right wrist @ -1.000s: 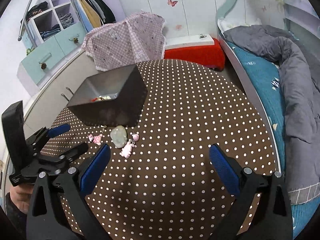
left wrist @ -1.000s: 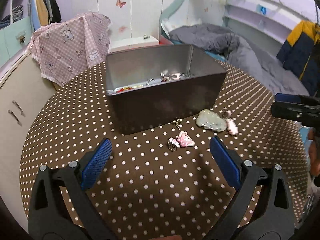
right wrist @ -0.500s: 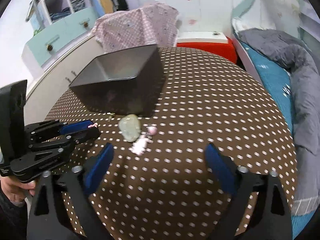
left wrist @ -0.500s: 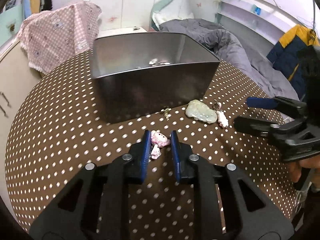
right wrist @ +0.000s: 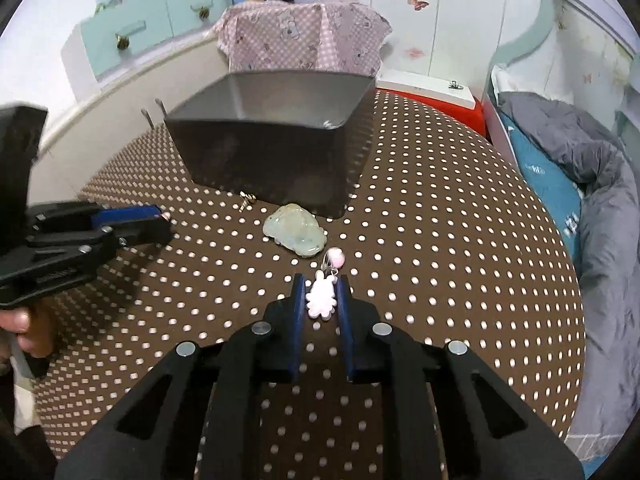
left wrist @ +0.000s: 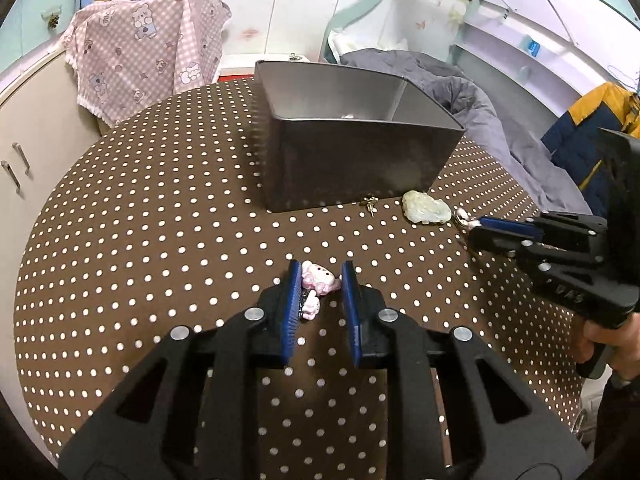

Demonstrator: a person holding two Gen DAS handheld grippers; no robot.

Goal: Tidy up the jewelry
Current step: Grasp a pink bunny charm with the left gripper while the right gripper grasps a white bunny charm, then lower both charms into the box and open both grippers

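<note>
A dark metal box (left wrist: pixel 352 152) stands on the polka-dot table (left wrist: pixel 160 240); it also shows in the right wrist view (right wrist: pixel 272 152). My left gripper (left wrist: pixel 318 280) is shut on a pink charm (left wrist: pixel 316 278) low over the cloth. My right gripper (right wrist: pixel 320 292) is shut on a white-pink bunny charm (right wrist: pixel 320 296) with a pink bead (right wrist: pixel 338 258). A pale green jade pendant (right wrist: pixel 294 230) lies just ahead of it, near the box; it also shows in the left wrist view (left wrist: pixel 426 208). A small gold earring (left wrist: pixel 370 204) lies by the box's front wall.
A pink checked cloth (left wrist: pixel 148 60) drapes over a cabinet behind the table. A bed with a grey duvet (right wrist: pixel 600 200) lies to the right. The other gripper shows in each view: right one (left wrist: pixel 476 226), left one (right wrist: pixel 160 220).
Both grippers came down to the table and closed: the left on the pink charm, the right on the bunny charm. Both were wide open one second ago.
</note>
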